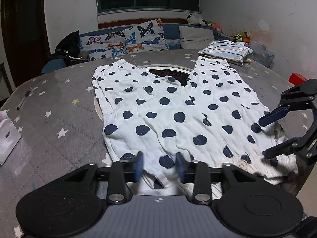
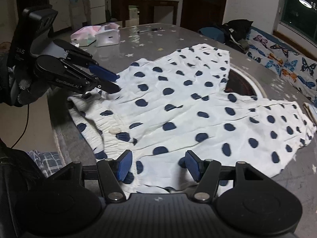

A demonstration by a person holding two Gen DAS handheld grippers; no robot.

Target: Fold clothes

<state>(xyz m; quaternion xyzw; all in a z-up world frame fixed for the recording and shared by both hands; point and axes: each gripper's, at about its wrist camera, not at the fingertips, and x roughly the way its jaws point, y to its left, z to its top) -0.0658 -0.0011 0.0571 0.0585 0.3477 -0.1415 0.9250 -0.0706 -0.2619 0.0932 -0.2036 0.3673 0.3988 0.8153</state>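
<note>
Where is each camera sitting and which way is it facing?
Left wrist: on the left gripper at the waistband, looking along the polka-dot pants toward the sofa; right gripper shows.
Right wrist: on the right gripper, looking across the pants toward a fridge; left gripper and a gloved hand show.
Shared: pants, table, both grippers.

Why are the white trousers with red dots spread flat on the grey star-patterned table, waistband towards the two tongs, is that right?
Nearly. The trousers are white with dark blue dots, not red; both wrist views show this. The rest holds: they lie spread flat on the grey star-patterned table, waistband towards the left tongs and right tongs.
</note>
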